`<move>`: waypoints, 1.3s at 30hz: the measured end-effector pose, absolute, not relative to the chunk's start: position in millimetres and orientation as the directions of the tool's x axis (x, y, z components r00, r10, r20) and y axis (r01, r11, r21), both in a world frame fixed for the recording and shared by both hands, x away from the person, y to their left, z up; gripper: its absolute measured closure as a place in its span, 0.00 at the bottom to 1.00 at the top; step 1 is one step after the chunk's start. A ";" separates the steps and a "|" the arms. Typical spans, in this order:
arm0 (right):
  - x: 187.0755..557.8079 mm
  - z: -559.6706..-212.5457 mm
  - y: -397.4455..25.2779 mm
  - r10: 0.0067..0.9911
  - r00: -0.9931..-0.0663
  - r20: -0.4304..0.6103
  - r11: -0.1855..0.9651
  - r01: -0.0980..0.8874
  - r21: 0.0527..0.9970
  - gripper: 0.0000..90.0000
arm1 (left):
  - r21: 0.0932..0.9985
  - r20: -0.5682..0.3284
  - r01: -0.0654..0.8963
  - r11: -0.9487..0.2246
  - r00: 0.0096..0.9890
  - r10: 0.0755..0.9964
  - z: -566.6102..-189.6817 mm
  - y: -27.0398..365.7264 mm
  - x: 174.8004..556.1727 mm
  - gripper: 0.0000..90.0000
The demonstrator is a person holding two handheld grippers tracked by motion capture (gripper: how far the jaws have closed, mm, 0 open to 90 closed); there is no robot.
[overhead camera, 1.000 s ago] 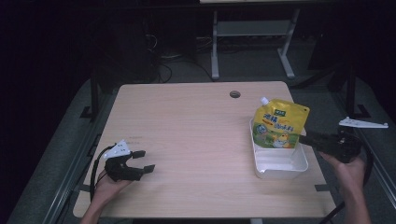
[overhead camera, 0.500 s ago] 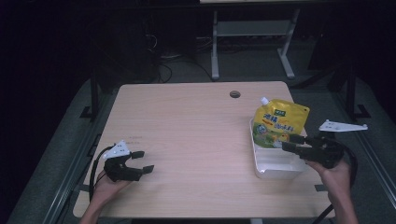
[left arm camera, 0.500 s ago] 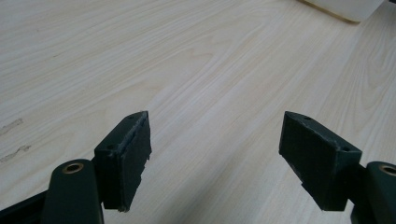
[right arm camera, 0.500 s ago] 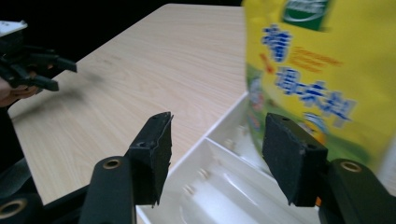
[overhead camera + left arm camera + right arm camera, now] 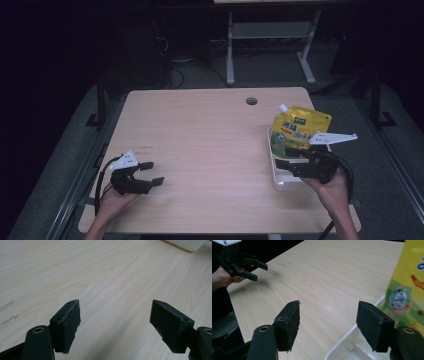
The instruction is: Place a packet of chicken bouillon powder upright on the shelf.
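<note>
High view first, working from my left: my left gripper (image 5: 151, 173) sits low over the near-left corner of the table (image 5: 200, 130), jaws spread wide and holding nothing. Its own camera confirms that, with bare wood between the two pads. I read it as idle for now.

Across the bare middle of the table, near the right edge, stands the white tray (image 5: 278, 176). It holds one thing, a yellow spouted pouch (image 5: 296, 129), propped upright at the far end with its cap at the top left; the near part of the tray looks empty.

My right gripper (image 5: 282, 158) is at the tray's near-left rim, jaws parted and gripping nothing. From the right gripper view, the tray rim (image 5: 352, 340) lies between the pads and the pouch (image 5: 409, 287) stands just beyond the right-hand one, not touched as far as I can tell.

My judgement: the work is at the approach stage. No grasp is made yet, so everything from closing on the tray or pouch onward is left to do.
</note>
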State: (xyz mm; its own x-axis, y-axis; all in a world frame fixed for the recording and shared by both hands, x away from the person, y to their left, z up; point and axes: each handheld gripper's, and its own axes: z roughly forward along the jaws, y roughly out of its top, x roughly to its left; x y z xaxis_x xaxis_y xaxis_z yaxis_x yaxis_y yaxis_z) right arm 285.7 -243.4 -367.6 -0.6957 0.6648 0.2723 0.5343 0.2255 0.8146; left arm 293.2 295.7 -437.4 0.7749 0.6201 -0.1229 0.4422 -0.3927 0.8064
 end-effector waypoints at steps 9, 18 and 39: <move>287.0 -365.8 -219.0 0.646 -0.716 0.264 0.253 0.527 0.811 0.34 | 0.804 -0.120 0.443 -0.397 0.775 0.621 -437.6 296.1 293.3 0.27; 289.8 -366.7 -191.2 0.618 -0.743 0.257 0.288 0.518 0.806 0.31 | 0.804 -0.118 0.442 -0.398 0.774 0.622 -437.9 296.3 293.1 0.27; 300.5 -370.2 -133.3 0.552 -0.795 0.252 0.359 0.499 0.789 0.29 | 0.804 -0.118 0.442 -0.397 0.774 0.623 -437.4 297.7 292.6 0.26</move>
State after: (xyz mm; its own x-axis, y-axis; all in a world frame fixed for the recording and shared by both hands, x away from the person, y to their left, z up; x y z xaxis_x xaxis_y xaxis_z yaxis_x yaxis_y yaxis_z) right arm 300.5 -133.3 -370.2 -0.7949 0.5521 0.2516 0.4991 0.3592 0.7886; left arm 292.6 297.7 -437.4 0.7736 0.6226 -0.1180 0.4423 -0.3970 0.8042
